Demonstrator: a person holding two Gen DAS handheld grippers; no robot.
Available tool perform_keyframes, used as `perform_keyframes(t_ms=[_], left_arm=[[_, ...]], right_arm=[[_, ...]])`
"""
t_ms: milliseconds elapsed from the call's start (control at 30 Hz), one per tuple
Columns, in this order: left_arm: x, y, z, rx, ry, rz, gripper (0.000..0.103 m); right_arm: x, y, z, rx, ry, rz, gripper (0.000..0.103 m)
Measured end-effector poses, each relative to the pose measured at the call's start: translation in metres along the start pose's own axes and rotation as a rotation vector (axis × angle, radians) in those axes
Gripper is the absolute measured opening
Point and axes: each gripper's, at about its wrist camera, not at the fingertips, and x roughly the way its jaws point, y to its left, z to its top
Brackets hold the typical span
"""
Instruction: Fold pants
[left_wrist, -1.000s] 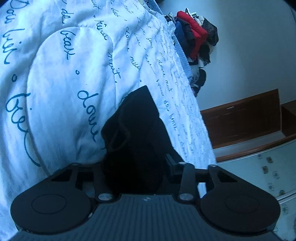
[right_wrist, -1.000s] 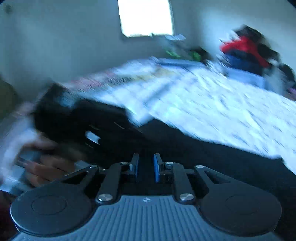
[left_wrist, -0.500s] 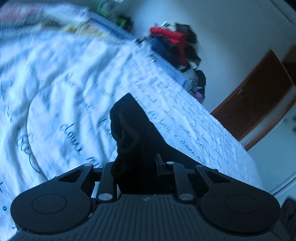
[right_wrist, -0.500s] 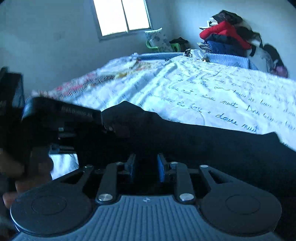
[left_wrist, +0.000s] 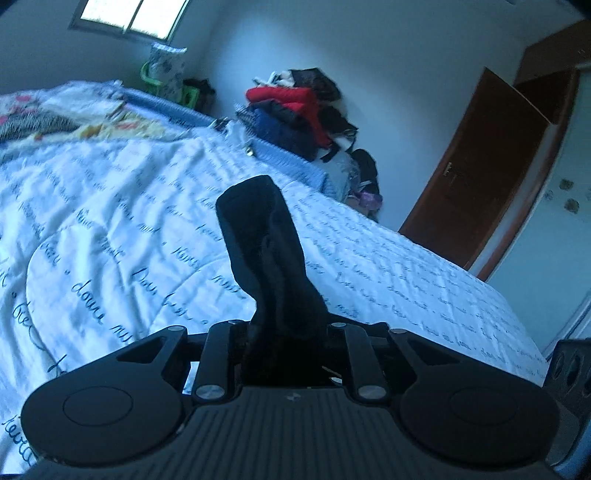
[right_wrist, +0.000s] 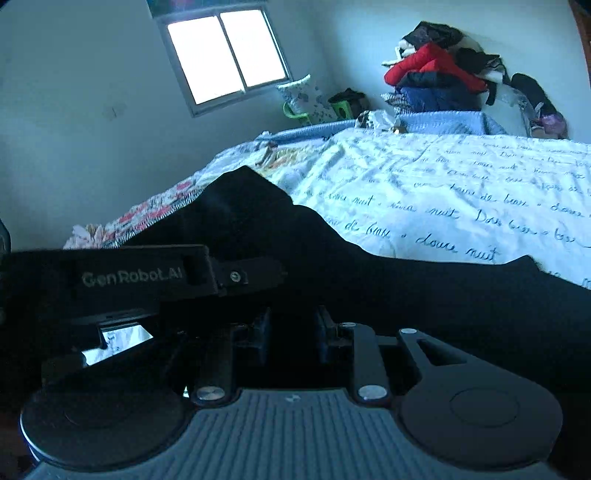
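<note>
The black pants (right_wrist: 443, 295) lie across the near part of the white quilt with blue script (right_wrist: 461, 192). My left gripper (left_wrist: 284, 332) is shut on a bunched end of the pants (left_wrist: 266, 243), which sticks up between its fingers. My right gripper (right_wrist: 291, 328) is shut on the pants fabric close by. The left gripper's body (right_wrist: 140, 277), marked GenRobot.AI, shows at the left of the right wrist view, right beside my right gripper.
A pile of clothes with a red jacket (left_wrist: 295, 107) sits beyond the bed's far side. A brown door (left_wrist: 480, 173) stands at the right. A window (right_wrist: 225, 55) is in the far wall. A floral blanket (right_wrist: 147, 214) covers the bed's left part.
Both grippers have tilted up, bringing the room into view. The left gripper's bunch of pants now stands taller. The two grippers have come close together.
</note>
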Motion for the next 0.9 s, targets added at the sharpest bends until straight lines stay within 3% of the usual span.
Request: perform_keyframes(t_ms=[367, 900], left_arm=[[-0.002, -0.053, -0.003, 0.124, -0.031, -0.066, 0.024], [0.004, -0.118, -0.017, 0.266, -0.052, -0.168, 0.026]], right_arm=[[-0.041, -0.025, 0.002, 0.087, -0.08, -0.011, 0.025], [-0.094, -0.05, 0.002, 0.114, -0.188, -0.111, 0.025]])
